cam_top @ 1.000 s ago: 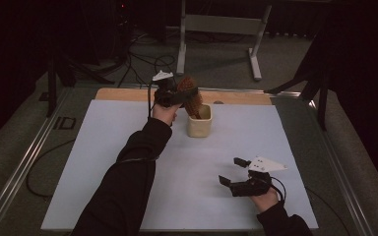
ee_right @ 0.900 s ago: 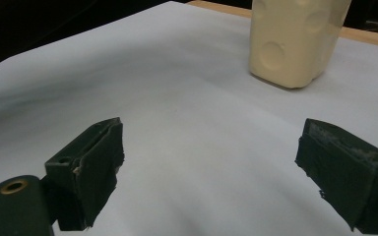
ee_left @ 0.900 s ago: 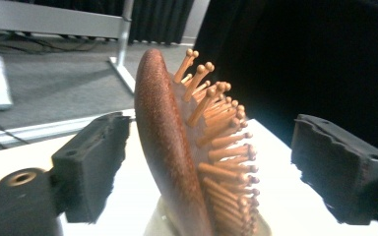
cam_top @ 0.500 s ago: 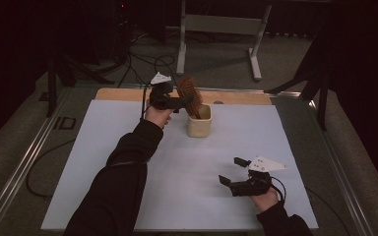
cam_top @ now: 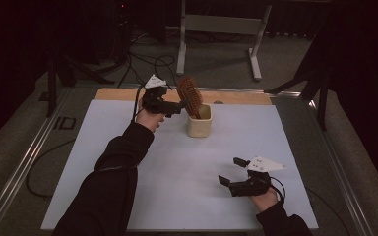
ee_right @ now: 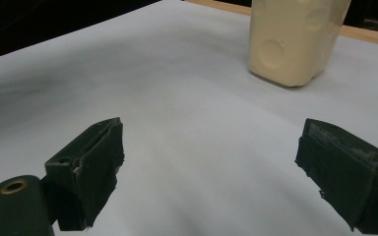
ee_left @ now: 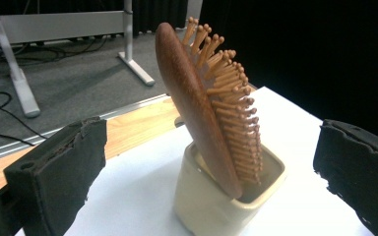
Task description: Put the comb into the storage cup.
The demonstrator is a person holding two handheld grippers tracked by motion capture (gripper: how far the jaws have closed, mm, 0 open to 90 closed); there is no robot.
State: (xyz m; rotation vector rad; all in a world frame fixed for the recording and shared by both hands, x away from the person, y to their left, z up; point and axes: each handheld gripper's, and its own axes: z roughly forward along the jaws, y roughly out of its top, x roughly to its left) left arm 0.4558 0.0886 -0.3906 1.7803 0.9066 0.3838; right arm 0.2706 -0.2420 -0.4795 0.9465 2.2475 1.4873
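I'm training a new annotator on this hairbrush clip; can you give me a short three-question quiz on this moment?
1. True or false: the left gripper is clamped on the hairbrush.
2. Where does the hairbrush stand? A) flat on the white sheet B) leaning head-up in the cream cup C) in the right gripper
3. Fill in: the right gripper's jaws stand ____ over the white sheet.

Key:
1. False: its jaws have just been opening and stand apart on either side of the brush, not touching it.
2. B
3. open, with nothing between them.
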